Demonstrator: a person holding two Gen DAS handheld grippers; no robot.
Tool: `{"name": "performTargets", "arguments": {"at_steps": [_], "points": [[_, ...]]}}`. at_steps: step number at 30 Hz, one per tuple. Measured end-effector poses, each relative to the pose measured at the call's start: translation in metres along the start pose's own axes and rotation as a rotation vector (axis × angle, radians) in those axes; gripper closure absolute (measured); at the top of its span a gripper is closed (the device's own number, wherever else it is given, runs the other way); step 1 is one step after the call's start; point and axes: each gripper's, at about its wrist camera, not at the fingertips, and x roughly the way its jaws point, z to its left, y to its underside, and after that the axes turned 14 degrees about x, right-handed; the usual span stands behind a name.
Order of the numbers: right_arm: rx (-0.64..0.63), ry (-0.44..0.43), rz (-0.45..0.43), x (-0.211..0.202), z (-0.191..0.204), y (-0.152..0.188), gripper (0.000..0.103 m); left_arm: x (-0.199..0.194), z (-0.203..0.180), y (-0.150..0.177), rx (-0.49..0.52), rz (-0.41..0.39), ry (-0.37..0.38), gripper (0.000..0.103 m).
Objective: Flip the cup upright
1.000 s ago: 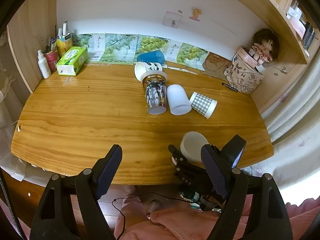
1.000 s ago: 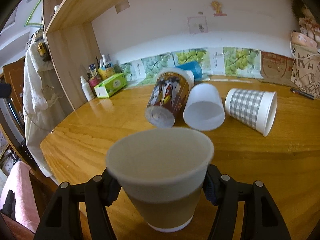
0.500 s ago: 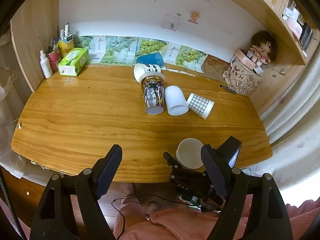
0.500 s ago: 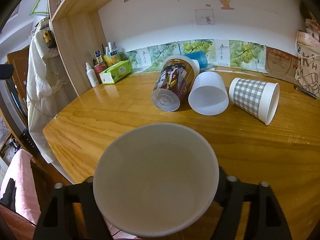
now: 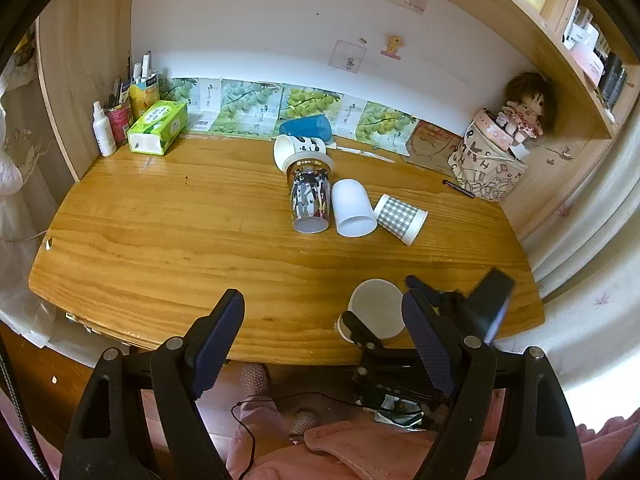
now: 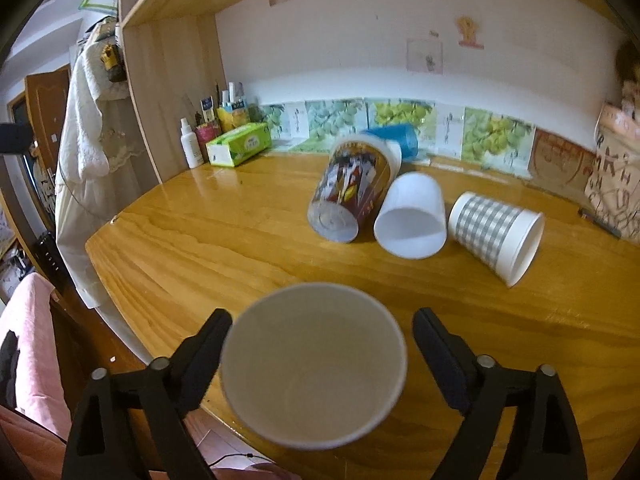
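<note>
The black two-finger left gripper (image 5: 322,332) hangs spread wide, while the black right gripper (image 6: 322,344) stands parted too.

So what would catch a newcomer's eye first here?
A white paper cup stands upright near the wooden desk's front edge, between the right gripper's spread fingers. Mid-desk, several cups lie on their sides: a picture-printed cup, a plain white cup, a grey checked cup.

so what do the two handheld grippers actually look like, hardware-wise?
Both are matte black plastic. The left gripper has two long angled arms with silver pivot bolts and flat dark navy fingers with a fine ribbed texture. The right gripper is the same build: black triangular cut-out arms, silver bolts, dark pads. A thin black cable trails below the left one. No sleeves or hands visible.
</note>
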Motion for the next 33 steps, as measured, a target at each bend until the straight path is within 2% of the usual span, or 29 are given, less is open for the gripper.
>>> {"name": "performTargets", "arguments": {"at_steps": [2, 7, 11, 18, 29, 33], "points": [[0.002, -0.008, -0.016, -0.012, 0.001, -0.005, 0.001, -0.002, -0.002, 0.000, -0.001, -0.004, -0.002, 0.019], [-0.002, -0.015, -0.045, -0.040, 0.003, -0.017, 0.001, -0.006, -0.011, 0.004, -0.005, -0.019, -0.008, 0.019], [0.022, 0.011, -0.044, -0.063, 0.002, -0.027, 0.001, -0.009, -0.018, 0.005, -0.006, -0.034, -0.023, 0.019], [0.134, 0.094, 0.010, -0.108, -0.010, -0.045, 0.001, -0.020, -0.040, 0.001, 0.013, -0.104, -0.080, 0.019], [0.376, 0.174, -0.014, -0.203, -0.021, -0.050, 0.001, -0.052, -0.069, 0.005, 0.007, -0.211, -0.083, 0.017], [0.387, 0.228, -0.040, -0.224, -0.012, -0.046, 0.001, -0.067, -0.074, 0.008, -0.009, -0.249, -0.102, 0.014]]}}
